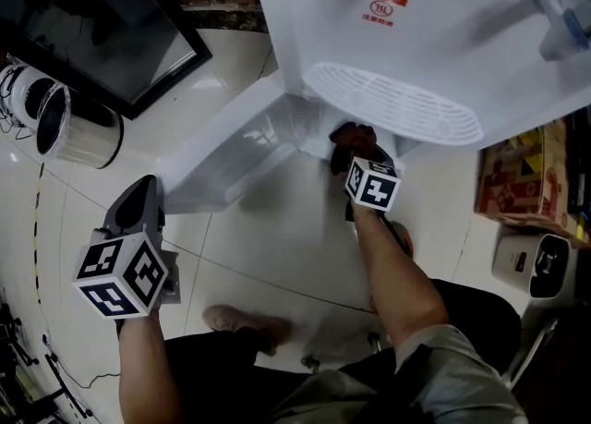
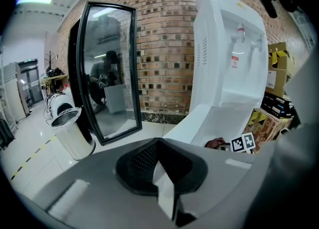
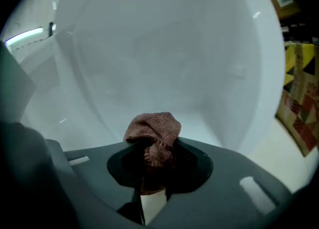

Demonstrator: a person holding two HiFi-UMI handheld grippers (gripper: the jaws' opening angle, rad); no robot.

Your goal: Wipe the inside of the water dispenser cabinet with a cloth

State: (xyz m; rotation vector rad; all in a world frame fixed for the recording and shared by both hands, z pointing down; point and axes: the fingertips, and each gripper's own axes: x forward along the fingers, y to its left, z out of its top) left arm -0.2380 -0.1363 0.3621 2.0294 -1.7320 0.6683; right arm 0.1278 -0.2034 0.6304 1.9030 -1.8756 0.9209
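A white water dispenser (image 1: 434,34) stands ahead with its lower cabinet door (image 1: 231,150) swung open to the left. My right gripper (image 1: 355,150) is shut on a brown cloth (image 3: 154,133) and reaches into the cabinet opening. In the right gripper view the bunched cloth faces the cabinet's white inner wall (image 3: 164,48); I cannot tell whether it touches. My left gripper (image 1: 138,214) hangs shut and empty over the floor, left of the open door. In the left gripper view the dispenser (image 2: 229,63) and the cloth (image 2: 217,143) show at the right.
A black-framed mirror (image 1: 111,30) leans at the back left, with a white bin (image 1: 69,127) beside it. Cardboard boxes (image 1: 517,177) and a small white appliance (image 1: 536,265) stand right of the dispenser. A brick wall (image 2: 159,38) runs behind. My shoe (image 1: 245,322) rests on the tiled floor.
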